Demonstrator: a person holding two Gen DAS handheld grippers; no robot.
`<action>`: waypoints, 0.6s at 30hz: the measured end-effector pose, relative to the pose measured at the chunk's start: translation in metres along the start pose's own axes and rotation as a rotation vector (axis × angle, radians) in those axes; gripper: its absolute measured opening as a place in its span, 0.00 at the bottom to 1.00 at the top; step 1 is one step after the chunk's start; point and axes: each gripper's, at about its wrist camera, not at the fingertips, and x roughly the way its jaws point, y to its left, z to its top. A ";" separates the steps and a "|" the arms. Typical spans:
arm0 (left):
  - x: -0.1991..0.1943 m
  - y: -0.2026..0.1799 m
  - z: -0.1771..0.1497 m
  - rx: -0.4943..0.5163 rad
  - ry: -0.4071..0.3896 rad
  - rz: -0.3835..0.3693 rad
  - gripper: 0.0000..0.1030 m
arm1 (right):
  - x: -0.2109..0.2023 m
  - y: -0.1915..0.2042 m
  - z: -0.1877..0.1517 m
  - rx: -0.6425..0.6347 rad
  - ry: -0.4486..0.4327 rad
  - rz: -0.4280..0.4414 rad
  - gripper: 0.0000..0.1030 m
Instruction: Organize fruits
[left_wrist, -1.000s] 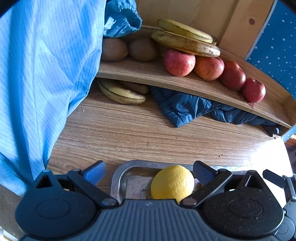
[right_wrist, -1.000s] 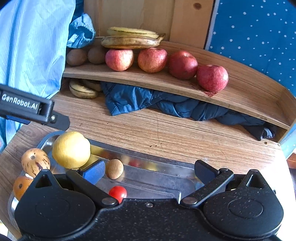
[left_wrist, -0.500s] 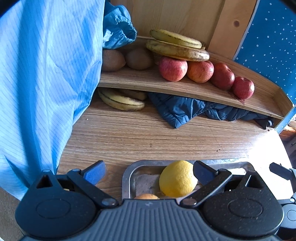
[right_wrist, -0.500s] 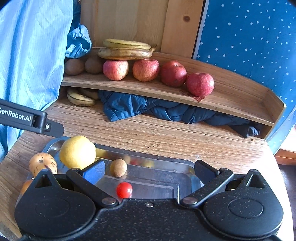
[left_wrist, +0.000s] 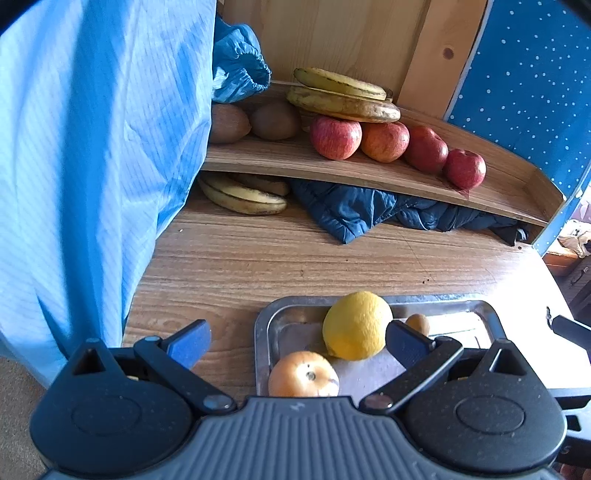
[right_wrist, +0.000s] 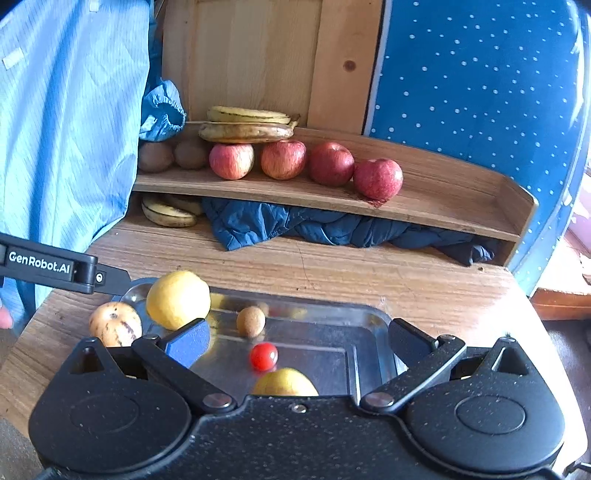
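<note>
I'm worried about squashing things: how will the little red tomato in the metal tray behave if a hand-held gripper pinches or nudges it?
The red tomato is small, round and glossy, so it would probably roll across the smooth metal tray at a nudge. Its shiny skin suggests it may slip from wide pads. It is likely light and soft, so a gentle pinch seems wise.

Left wrist view: I look from low over the metal tray's (left_wrist: 263, 321) left end, facing the wooden shelf (left_wrist: 332, 171).
Right wrist view: I sit further right, close above the tray (right_wrist: 373, 321), facing the same shelf (right_wrist: 295, 192).
Shared: tray, tabletop (right_wrist: 369, 269), shelf; my left gripper's body (right_wrist: 48, 264) crosses the right view.
</note>
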 end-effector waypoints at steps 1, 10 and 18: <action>-0.001 0.001 -0.003 0.004 -0.005 -0.005 0.99 | -0.003 0.001 -0.003 0.000 0.004 -0.003 0.99; -0.018 0.013 -0.030 0.038 -0.049 -0.037 0.99 | -0.015 0.001 -0.011 -0.003 0.012 -0.009 0.99; -0.029 0.012 -0.043 0.049 -0.058 -0.012 0.99 | -0.020 -0.001 -0.015 0.045 -0.028 0.020 0.99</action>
